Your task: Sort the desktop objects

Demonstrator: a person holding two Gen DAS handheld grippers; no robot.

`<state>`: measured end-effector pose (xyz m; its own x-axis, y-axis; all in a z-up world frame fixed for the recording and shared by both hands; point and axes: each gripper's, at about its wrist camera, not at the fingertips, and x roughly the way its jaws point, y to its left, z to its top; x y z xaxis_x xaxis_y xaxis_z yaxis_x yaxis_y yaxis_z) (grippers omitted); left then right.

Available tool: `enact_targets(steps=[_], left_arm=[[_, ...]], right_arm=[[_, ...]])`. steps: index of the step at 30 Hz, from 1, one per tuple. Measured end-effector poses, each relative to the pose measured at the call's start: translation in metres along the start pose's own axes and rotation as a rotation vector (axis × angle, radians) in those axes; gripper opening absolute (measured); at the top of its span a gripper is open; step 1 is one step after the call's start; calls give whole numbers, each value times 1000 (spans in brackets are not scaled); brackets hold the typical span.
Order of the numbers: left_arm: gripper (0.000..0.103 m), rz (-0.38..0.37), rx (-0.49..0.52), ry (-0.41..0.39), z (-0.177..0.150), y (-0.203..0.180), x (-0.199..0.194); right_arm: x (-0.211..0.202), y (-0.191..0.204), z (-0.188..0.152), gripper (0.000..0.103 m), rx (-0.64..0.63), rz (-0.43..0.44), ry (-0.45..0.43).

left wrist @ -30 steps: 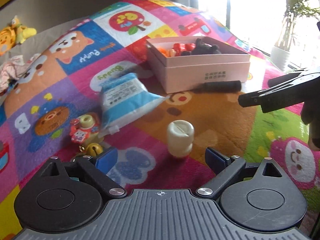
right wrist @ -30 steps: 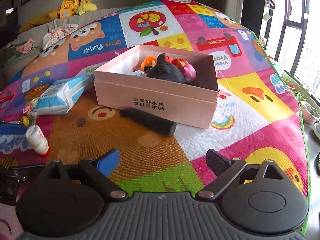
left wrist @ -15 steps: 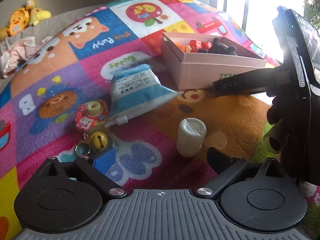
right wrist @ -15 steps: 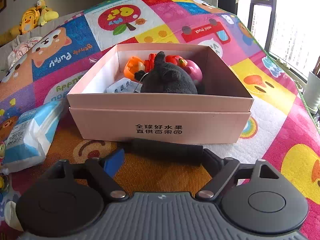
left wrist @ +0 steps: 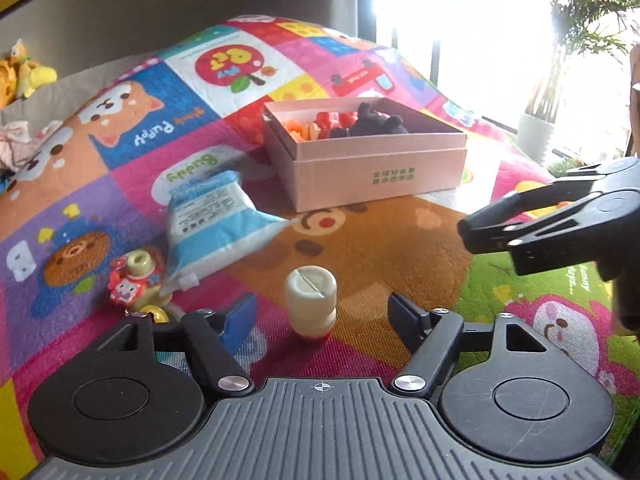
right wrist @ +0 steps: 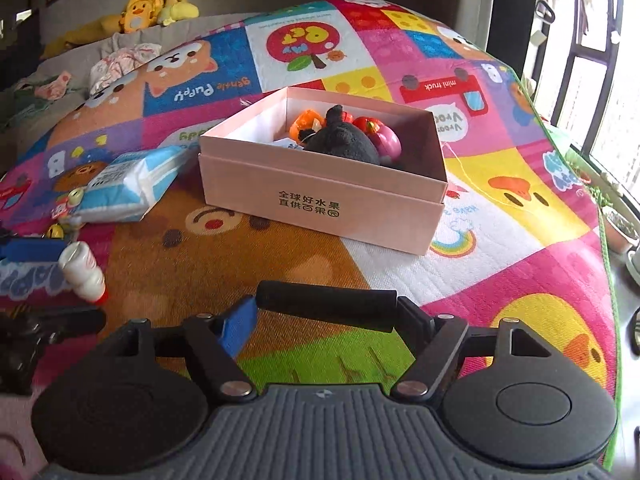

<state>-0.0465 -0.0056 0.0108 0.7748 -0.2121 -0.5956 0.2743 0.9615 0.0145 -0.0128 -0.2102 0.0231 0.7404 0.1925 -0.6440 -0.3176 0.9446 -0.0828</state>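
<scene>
My right gripper (right wrist: pixel 326 312) is shut on a black cylinder (right wrist: pixel 326 305) and holds it crosswise above the mat, in front of the pink box (right wrist: pixel 320 196). The box holds a dark plush toy (right wrist: pixel 340 140) and several colourful toys. My left gripper (left wrist: pixel 322 314) is open, with a small white bottle (left wrist: pixel 311 298) standing upright between its fingers, untouched. The bottle also shows in the right wrist view (right wrist: pixel 82 270). The right gripper shows at the right of the left wrist view (left wrist: pixel 472 236). The pink box (left wrist: pixel 380 168) lies beyond it.
A blue-and-white tissue pack (left wrist: pixel 212 220) lies left of the box on the colourful play mat (left wrist: pixel 360 248). A small figurine keychain (left wrist: pixel 134 280) with a yellow bell lies by the left finger. Plush toys (right wrist: pixel 156 0) sit at the back. The mat's right edge drops off by windows.
My right gripper closed on the black cylinder that lay in front of the box and lifted it back and up. My left gripper moved forward, so the white bottle now stands between its fingers.
</scene>
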Motion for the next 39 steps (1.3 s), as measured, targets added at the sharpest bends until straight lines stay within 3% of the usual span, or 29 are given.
enact_targets(steps=[2,3,5,7,9,14,22,24,25,28,35,39], left_arm=[[73,20,-2,26,1,-1,10],[63,26,-2,39,1,-2,13],[58,27,2,34,2,-2,14],[38,36,20,33,2,-3,14],[29,34,37,36,2,-5,12],[29,11,66,3,16,-9,1],[30,49,122,-265,120,-13,2],[37,44,96,-289,146,-11,17],[57,36,74,-274,155,-8,24],[78,47,18,-257,155,1,31],[95,24,-2,-120,70,12,19],[96,-6,-25,-57,28,12,10]], right_arm=[[-11,-2,-6,75,-15,9,-7],[-14,-3,-9,75,-20,15,-10],[-20,-4,-14,75,-31,25,-15],[-21,-5,-18,75,-34,37,-9],[-22,-6,-20,75,-33,51,-1],[-34,-9,-19,75,-35,63,-36],[-55,-19,-1,75,-28,40,-144],[-55,-21,4,75,-27,29,-149],[-55,-21,7,75,-31,19,-152],[-59,-23,10,75,-52,-9,-167],[-40,-30,36,75,-72,-52,-193],[-7,-22,75,75,-96,-27,-197]])
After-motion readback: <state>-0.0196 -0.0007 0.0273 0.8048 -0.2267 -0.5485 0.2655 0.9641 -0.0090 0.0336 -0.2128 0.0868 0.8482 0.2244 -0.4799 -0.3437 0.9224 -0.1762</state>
